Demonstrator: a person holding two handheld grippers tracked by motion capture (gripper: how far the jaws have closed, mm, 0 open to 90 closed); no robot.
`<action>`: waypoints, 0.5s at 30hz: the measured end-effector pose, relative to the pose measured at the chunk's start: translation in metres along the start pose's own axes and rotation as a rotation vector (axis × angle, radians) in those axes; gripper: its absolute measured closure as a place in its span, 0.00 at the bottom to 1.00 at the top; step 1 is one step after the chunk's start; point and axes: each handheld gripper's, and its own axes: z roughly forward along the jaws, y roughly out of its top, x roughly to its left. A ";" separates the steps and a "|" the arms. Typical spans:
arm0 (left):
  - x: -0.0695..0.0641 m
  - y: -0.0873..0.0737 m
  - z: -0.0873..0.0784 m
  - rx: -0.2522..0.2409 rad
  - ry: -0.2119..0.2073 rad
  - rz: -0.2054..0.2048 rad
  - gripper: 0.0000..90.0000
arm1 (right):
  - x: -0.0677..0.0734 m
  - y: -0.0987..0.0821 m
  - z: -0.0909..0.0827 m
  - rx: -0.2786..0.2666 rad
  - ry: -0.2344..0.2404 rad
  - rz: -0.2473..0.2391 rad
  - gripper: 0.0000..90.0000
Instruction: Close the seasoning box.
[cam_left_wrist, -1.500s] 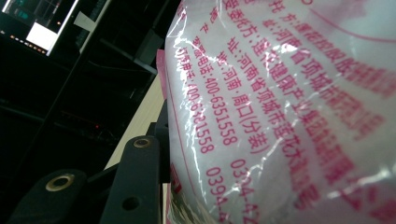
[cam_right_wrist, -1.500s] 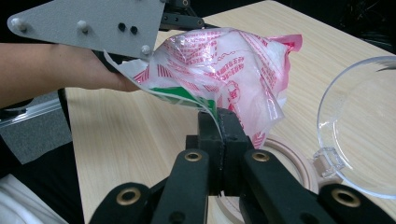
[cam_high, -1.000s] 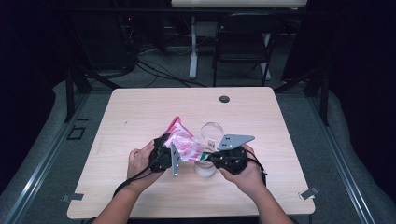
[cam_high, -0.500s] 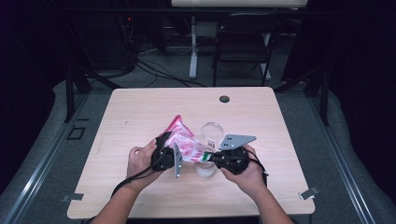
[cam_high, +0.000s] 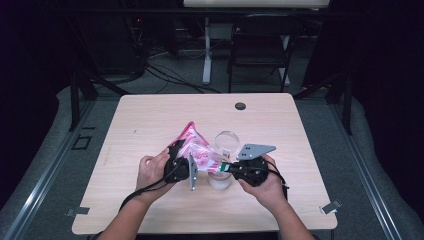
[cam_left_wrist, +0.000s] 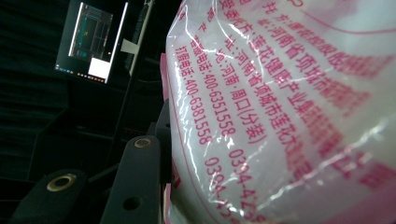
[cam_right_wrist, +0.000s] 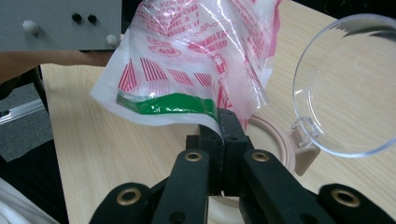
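A clear plastic bag with pink print and white contents hangs tilted between both grippers above the table. My left gripper is shut on the bag's body; in the left gripper view the bag bulges against one black finger and hides the other. My right gripper is shut on the bag's lower edge. In the right gripper view its tips pinch that edge just below a green stripe on the bag. A jar stands under that corner, its clear round lid hinged open beside its beige rim.
A round black grommet sits near the table's far edge. A dark chair and a desk leg stand beyond the table. A lit monitor shows in the dark background of the left gripper view.
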 end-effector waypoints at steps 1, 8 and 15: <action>0.001 0.000 0.000 -0.004 0.006 0.008 0.71 | 0.000 0.000 0.000 0.002 0.001 0.000 1.00; 0.001 0.000 -0.001 -0.003 0.018 0.017 0.71 | 0.002 -0.003 0.002 0.009 -0.001 0.003 1.00; 0.002 -0.001 -0.001 0.004 0.029 0.033 0.71 | 0.003 -0.006 0.005 0.023 0.000 0.003 1.00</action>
